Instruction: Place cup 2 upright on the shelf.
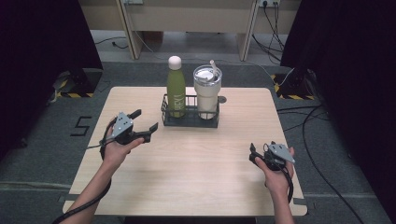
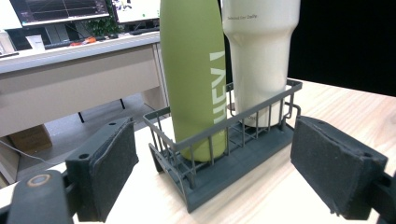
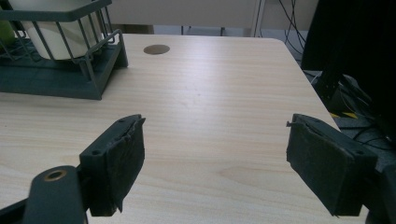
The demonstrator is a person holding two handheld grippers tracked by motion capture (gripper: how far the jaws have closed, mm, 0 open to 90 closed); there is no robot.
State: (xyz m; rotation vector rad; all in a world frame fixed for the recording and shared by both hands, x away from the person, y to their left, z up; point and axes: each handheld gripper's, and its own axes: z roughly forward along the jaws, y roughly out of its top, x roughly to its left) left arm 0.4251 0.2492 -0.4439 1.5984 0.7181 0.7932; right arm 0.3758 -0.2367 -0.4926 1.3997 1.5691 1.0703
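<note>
A dark wire rack (image 1: 189,122) stands at the table's far middle. In it are a green bottle (image 1: 176,86) with a pale cap on the left and a white tumbler (image 1: 207,91) with lid and straw on the right. My left gripper (image 1: 146,119) hovers just left of the rack, open, pointing at it. In the left gripper view the bottle (image 2: 194,70) and tumbler (image 2: 259,56) rise close ahead in the rack (image 2: 243,149), with nothing between the pads (image 2: 112,172). My right gripper (image 1: 252,154) sits low at the table's right front, open and empty (image 3: 217,135).
The wooden table (image 1: 187,168) has a small round hole (image 1: 222,99) just right of the rack. Beyond the table's far edge are a desk's legs and cables on the floor. Dark curtains stand at both sides.
</note>
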